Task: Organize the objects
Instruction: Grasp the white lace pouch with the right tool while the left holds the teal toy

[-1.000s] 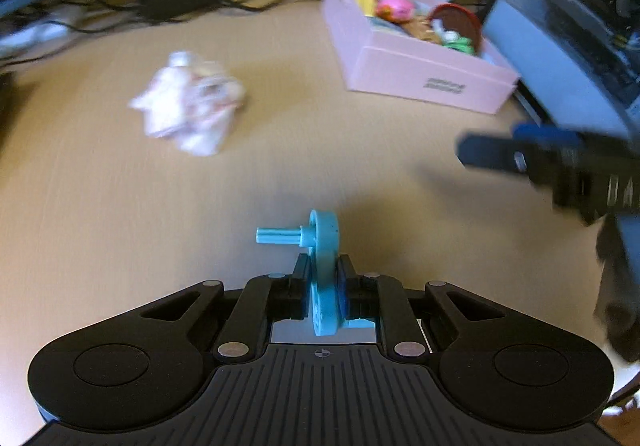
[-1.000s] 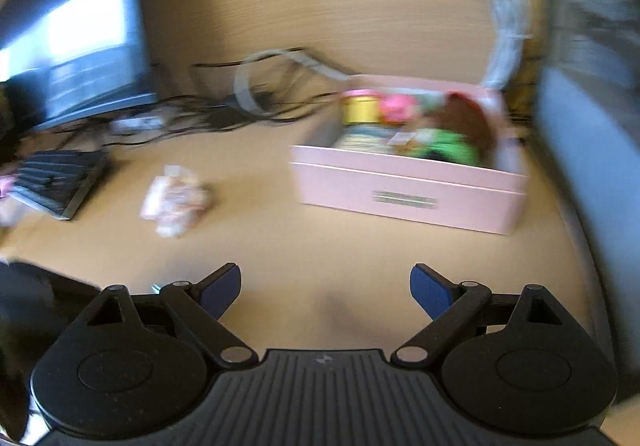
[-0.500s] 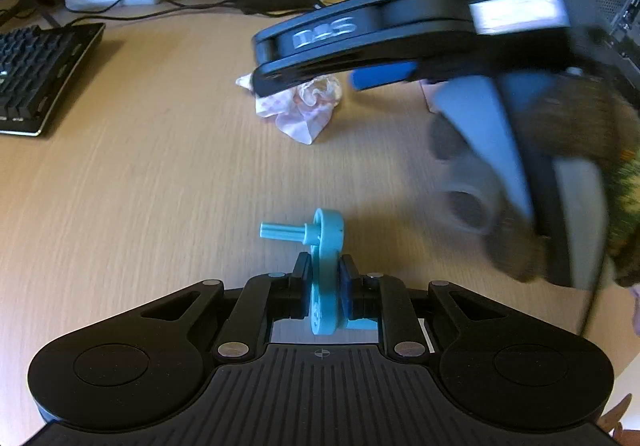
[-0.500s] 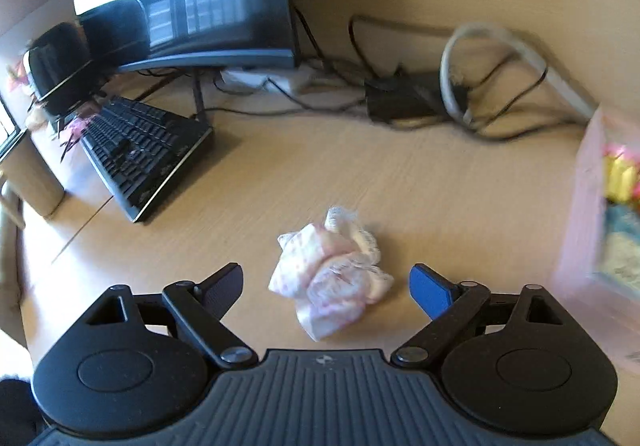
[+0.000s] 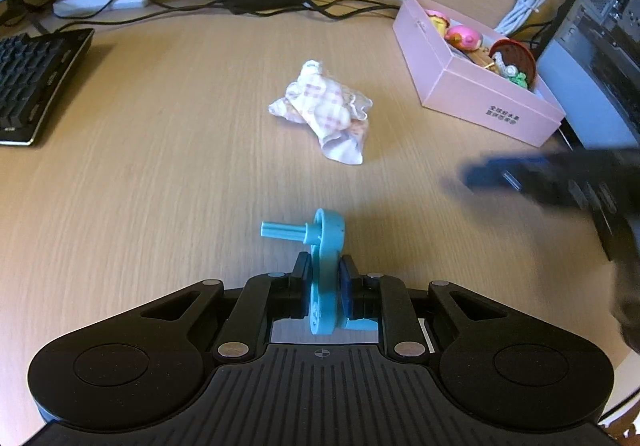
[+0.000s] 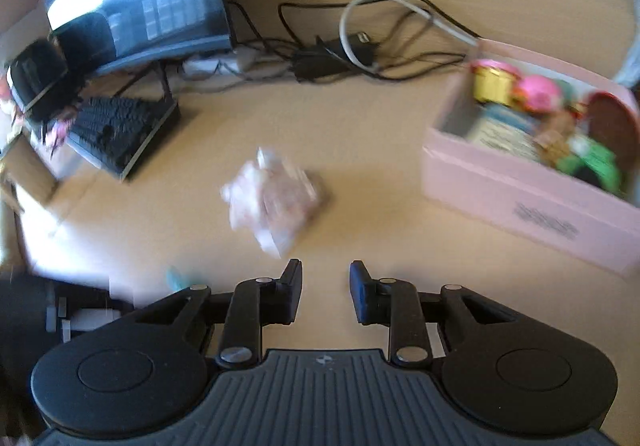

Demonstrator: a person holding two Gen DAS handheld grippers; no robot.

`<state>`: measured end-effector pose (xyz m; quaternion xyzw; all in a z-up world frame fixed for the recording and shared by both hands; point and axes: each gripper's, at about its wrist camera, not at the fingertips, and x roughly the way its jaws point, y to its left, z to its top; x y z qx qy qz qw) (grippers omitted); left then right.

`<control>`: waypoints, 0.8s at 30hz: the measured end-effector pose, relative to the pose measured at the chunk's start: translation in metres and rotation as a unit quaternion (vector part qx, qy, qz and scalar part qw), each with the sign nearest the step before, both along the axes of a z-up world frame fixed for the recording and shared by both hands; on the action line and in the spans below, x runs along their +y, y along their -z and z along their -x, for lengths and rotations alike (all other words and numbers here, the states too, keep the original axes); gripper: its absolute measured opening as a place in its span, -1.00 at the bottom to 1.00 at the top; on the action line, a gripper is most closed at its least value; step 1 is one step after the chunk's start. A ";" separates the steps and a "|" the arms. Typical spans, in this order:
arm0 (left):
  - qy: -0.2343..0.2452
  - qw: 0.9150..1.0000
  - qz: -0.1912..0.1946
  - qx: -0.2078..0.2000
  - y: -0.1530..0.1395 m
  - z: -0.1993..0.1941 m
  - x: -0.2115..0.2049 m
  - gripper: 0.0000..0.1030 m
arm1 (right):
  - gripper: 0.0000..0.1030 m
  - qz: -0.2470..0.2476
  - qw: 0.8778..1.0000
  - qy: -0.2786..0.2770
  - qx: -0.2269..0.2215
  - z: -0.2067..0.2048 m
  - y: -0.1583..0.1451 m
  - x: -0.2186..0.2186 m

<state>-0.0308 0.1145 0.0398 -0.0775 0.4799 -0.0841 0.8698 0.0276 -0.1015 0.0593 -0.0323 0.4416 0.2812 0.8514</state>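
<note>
Blue toy [image 5: 324, 246]: we see it clamped between the left gripper [image 5: 325, 278] jaws, peg pointing left, above the near surface [image 5: 140, 186]
Right gripper [image 6: 325, 286]: jaws have just been closing, narrow gap, nothing between them
Crumpled wrapper [image 5: 324, 116]: mid-surface, beyond both grippers
Pink box [image 5: 480, 102]: far right, toys inside
Keyboard [image 5: 28, 82]: far left

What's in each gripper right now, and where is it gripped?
Left gripper pinches the blue toy by its flat disc, peg sticking out sideways. Right gripper holds nothing; its jaws just closed.
</note>
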 end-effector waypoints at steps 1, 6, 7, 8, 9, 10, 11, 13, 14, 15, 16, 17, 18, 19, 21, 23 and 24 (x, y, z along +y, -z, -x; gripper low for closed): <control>0.004 1.000 -0.001 0.000 0.000 0.000 -0.001 -0.63 | -0.50 0.014 1.000 -0.005 -0.008 0.011 -0.001 -0.010; 0.011 1.000 0.004 0.000 0.000 -0.006 0.001 -0.66 | -0.04 0.098 0.992 -0.010 -0.084 0.057 -0.006 -0.027; 0.008 1.000 0.003 0.001 0.000 -0.007 0.001 -0.66 | 0.21 0.090 0.992 -0.006 -0.093 0.061 -0.009 -0.028; 0.007 1.000 0.003 0.001 -0.001 -0.007 0.001 -0.66 | 0.31 0.078 0.992 -0.001 -0.098 0.062 -0.011 -0.027; 0.009 1.000 0.000 0.001 -0.001 -0.007 0.000 -0.66 | 0.42 0.067 0.993 0.006 -0.101 0.061 -0.013 -0.024; 0.010 1.000 -0.003 0.000 -0.001 -0.006 -0.001 -0.66 | 0.43 0.056 0.993 0.013 -0.101 0.057 -0.015 -0.021; 0.012 1.000 -0.008 -0.002 -0.001 -0.004 -0.002 -0.66 | 0.43 0.044 0.994 0.018 -0.098 0.051 -0.016 -0.016; 0.017 1.000 -0.015 -0.005 -0.001 -0.001 -0.002 -0.66 | 0.47 0.021 0.996 0.026 -0.088 0.038 -0.017 -0.003; 0.018 1.000 -0.016 -0.007 -0.001 0.001 -0.002 -0.66 | 0.49 0.010 0.996 0.030 -0.080 0.029 -0.016 0.004; 0.019 1.000 -0.018 -0.007 -0.001 0.002 -0.002 -0.66 | 0.50 0.001 0.997 0.035 -0.072 0.020 -0.014 0.012; 0.021 1.000 -0.021 -0.008 -0.001 0.003 -0.002 -0.66 | 0.50 -0.007 0.997 0.038 -0.064 0.012 -0.013 0.020; 0.023 0.999 -0.024 -0.010 -0.002 0.004 -0.002 -0.66 | 0.51 -0.016 0.998 0.037 -0.056 0.003 -0.012 0.029; 0.025 0.999 -0.026 -0.011 -0.002 0.005 -0.002 -0.66 | 0.55 -0.022 0.998 0.035 -0.047 -0.006 -0.009 0.039; 0.026 0.999 -0.028 -0.011 -0.002 0.006 -0.002 -0.66 | 0.57 -0.027 0.998 0.034 -0.040 -0.016 -0.006 0.049; 0.030 0.999 -0.034 -0.013 -0.002 0.009 -0.002 -0.66 | 0.57 -0.028 0.999 0.029 -0.022 -0.034 0.001 0.072; 0.038 0.998 -0.041 -0.015 -0.002 0.012 -0.002 -0.67 | 0.57 -0.015 0.999 0.027 -0.016 -0.048 0.011 0.095; 0.041 0.998 -0.044 -0.016 -0.002 0.013 -0.002 -0.67 | 0.53 -0.006 0.999 0.027 -0.024 -0.051 0.014 0.104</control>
